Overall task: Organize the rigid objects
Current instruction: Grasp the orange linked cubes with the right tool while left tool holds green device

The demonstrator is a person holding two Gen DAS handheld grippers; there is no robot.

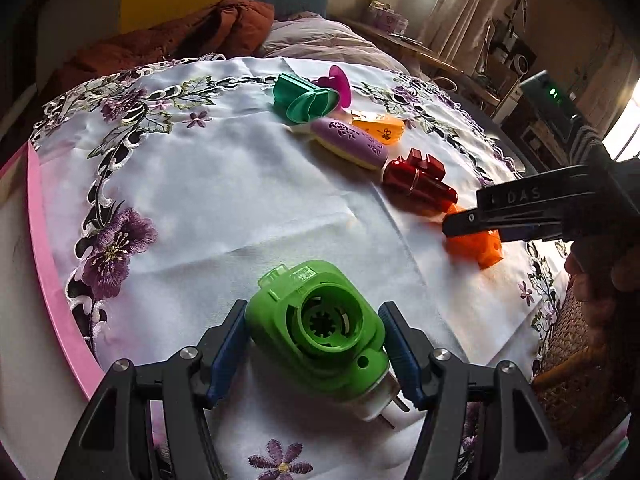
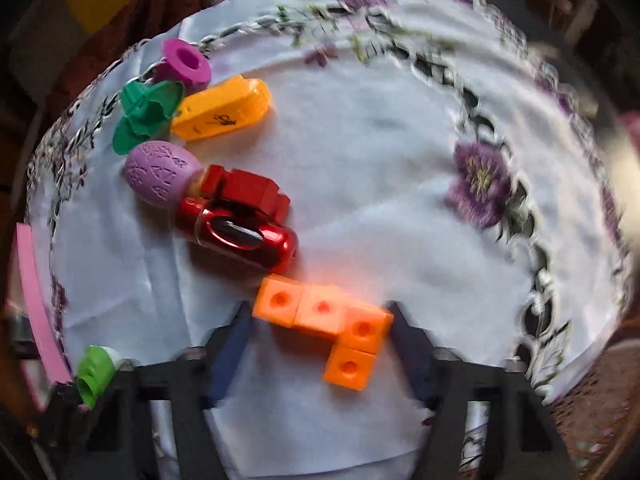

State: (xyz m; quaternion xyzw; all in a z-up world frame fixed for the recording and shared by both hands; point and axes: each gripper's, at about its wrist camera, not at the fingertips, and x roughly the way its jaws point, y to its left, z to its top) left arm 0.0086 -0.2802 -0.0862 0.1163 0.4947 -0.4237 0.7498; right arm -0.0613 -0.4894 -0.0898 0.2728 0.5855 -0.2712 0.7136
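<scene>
White embroidered cloth [image 1: 240,184] with purple flowers is spread over the surface, whose pink rim [image 1: 44,248] is seen at the left.

Left wrist view: the left tongs [image 1: 314,354] are clamped on a bright green plastic piece [image 1: 316,320], both blue pads [image 1: 228,344] pressed against its sides; a white plug end pokes out below. Further back a row of objects is laid out: a teal piece [image 1: 308,100], a magenta piece [image 1: 340,84], a lilac punch [image 1: 352,142], a yellow-orange punch [image 1: 380,128], a glossy red piece [image 1: 418,184]. The right tongs [image 1: 464,224] are seen side-on at the right edge, over an orange block shape [image 1: 476,250].

Right wrist view, blurred: the right tongs [image 2: 320,344] point down at the cloth, jaws set either side of the orange block shape [image 2: 332,320]. The right pad seems to meet the block; the left pad stands apart from it. Whether the block is gripped cannot be told. The red piece [image 2: 240,224] lies just beyond the block, apart from it.
</scene>
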